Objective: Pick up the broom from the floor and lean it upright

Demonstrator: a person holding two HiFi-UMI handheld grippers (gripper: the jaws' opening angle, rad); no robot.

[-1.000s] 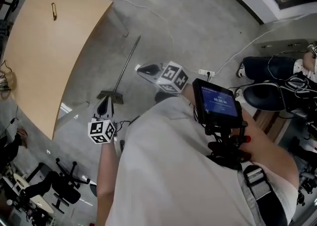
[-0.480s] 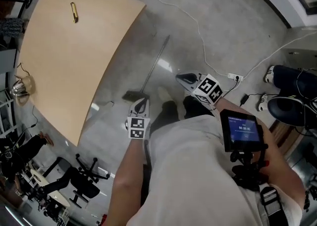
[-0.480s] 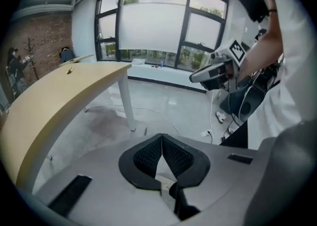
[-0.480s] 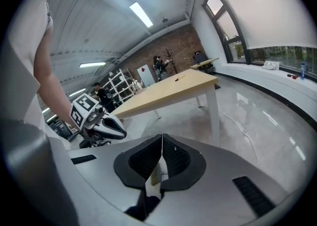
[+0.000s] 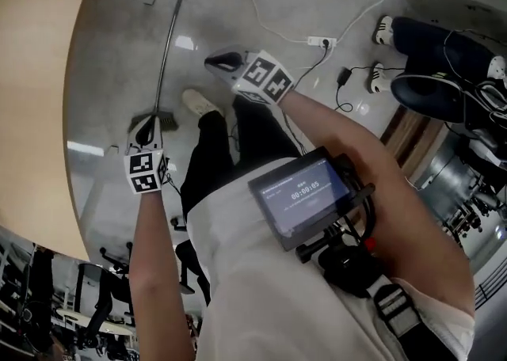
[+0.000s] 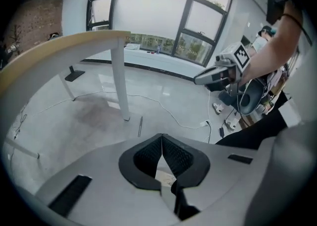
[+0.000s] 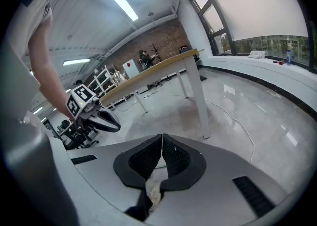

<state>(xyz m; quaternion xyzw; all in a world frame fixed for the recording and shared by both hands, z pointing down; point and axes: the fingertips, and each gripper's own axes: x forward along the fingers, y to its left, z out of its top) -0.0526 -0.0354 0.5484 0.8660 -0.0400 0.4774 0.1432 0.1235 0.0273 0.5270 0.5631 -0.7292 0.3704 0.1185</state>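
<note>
**Head view.** The camera looks steeply down past the person's pale shirt to a polished grey floor. The broom (image 5: 165,58) lies flat on the floor. Its thin dark handle runs away from the person, and its bristle head is at the near end, close to the curved edge of a wooden table (image 5: 36,74) on the left. The left gripper (image 5: 146,131) points downward with its tip right at the broom head; whether it touches cannot be told. The right gripper (image 5: 215,58) is held further right, above the person's dark trouser legs and a pale shoe (image 5: 198,102), a little apart from the handle. A white cable (image 5: 261,15) and a power strip (image 5: 321,40) lie on the floor beyond. A small screen (image 5: 305,197) sits at the person's chest. Another person's legs (image 5: 428,35) show at the upper right.

**Left gripper view.** The two dark ribbed fingers (image 6: 147,156) are closed, tips meeting, with nothing between them. Just past the tips, the far end of the broom handle lies on the floor near the foot of a white table leg (image 6: 119,81). The right gripper hangs in the air at the upper right, in front of tall windows (image 6: 148,12).

**Right gripper view.** These fingers (image 7: 143,158) are also closed tip to tip and hold nothing. The left gripper and the bare arm holding it show at the left. The table stands behind, on the glossy floor.
</note>
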